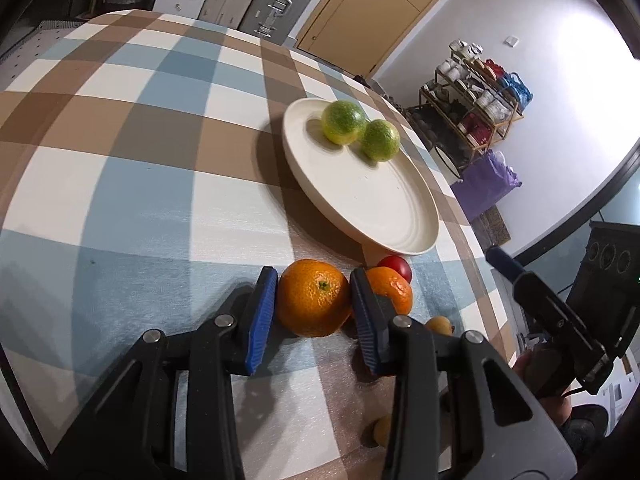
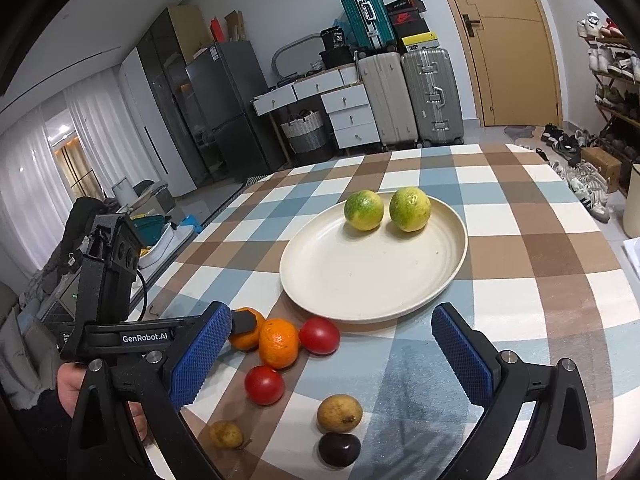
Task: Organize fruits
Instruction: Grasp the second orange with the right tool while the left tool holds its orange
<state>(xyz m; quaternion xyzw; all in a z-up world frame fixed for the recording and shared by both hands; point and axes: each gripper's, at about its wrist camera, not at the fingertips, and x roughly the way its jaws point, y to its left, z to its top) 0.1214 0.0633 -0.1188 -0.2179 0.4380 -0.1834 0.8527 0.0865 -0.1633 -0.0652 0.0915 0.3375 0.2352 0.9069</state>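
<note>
Nearest us, our left gripper has its blue pads on either side of the big orange, seemingly clamped, though contact is hard to confirm. Our right gripper hangs spread wide over the checked tablecloth. Under it lie two tomatoes, a second orange, a dark plum and brown fruits. Beyond, a cream plate holds two green citrus. Bare cloth surrounds it; suitcases and a door stand behind.
</note>
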